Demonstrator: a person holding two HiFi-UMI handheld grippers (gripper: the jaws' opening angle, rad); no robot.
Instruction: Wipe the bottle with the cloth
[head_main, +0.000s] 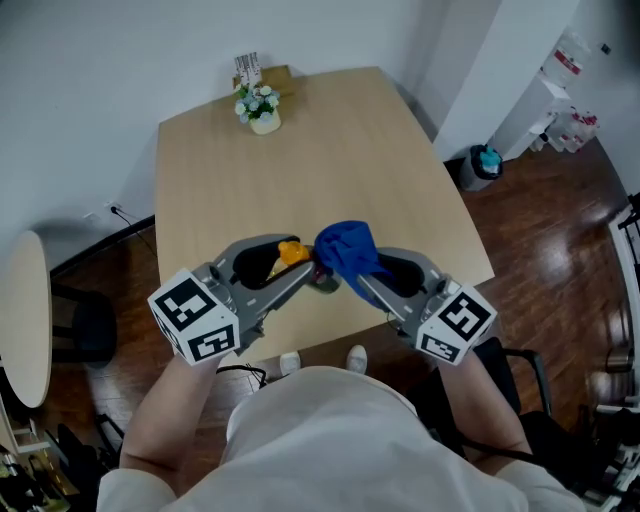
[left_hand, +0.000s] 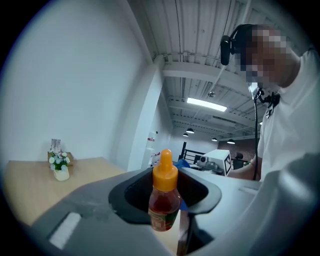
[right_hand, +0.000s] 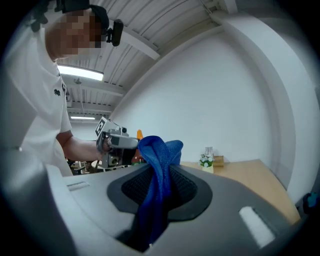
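Observation:
A small sauce bottle (left_hand: 164, 200) with an orange cap (head_main: 292, 251) and red contents stands upright between the jaws of my left gripper (head_main: 305, 275), which is shut on it. My right gripper (head_main: 345, 285) is shut on a blue cloth (head_main: 346, 250), whose folds rise between its jaws (right_hand: 157, 172). In the head view both grippers are held above the near edge of the wooden table (head_main: 330, 150), tips almost meeting, with the cloth right beside the bottle. The left gripper (right_hand: 116, 145) and the bottle's orange cap (right_hand: 139, 133) show beyond the cloth in the right gripper view.
A small white pot of flowers (head_main: 261, 108) and a card holder (head_main: 248, 70) stand at the table's far edge. A round side table (head_main: 25, 320) is at the left, a bin (head_main: 482, 165) at the right on the dark wood floor. White equipment (head_main: 555, 95) stands far right.

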